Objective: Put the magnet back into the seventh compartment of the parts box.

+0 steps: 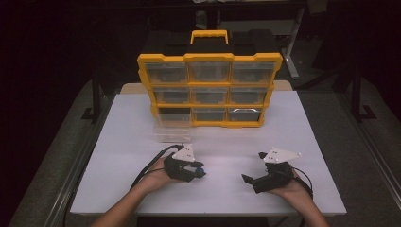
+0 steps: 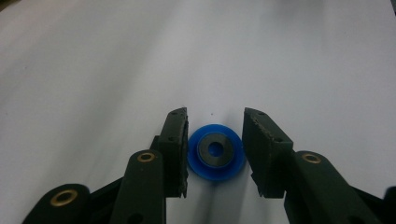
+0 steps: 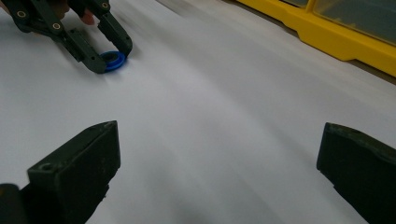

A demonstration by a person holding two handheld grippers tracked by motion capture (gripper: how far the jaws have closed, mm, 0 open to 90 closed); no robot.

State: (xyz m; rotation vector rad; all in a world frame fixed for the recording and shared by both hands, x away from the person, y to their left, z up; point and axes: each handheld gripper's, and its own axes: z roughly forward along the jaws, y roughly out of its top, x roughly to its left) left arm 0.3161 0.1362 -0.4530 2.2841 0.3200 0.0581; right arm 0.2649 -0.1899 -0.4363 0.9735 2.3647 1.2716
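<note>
My left claw [image 2: 215, 151] straddles a blue ring [image 2: 215, 157], released. My right claw [image 3: 219, 172] gapes over bare tabletop [image 1: 283, 127]. A yellow organizer [image 1: 208, 90] stands at the far edge, a clear bin [image 1: 171, 126] before it.

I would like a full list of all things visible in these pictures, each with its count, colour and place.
Organiser case: one, yellow frame with a yellow handle on top and clear drawers, standing at the far middle of the table.
Drawer: one, clear, pulled out of the bottom-left slot, on the table before the case.
Ring: one, blue with a dark grey centre, flat on the table between the jaws of the left claw.
Table: one, white top.
Left claw: one, black, near left of the table, jaws around the ring; whether they touch it is unclear.
Right claw: one, black, near right, jaws wide apart, nothing between them.
Hands: two, at the near edge, each holding one claw.
</note>
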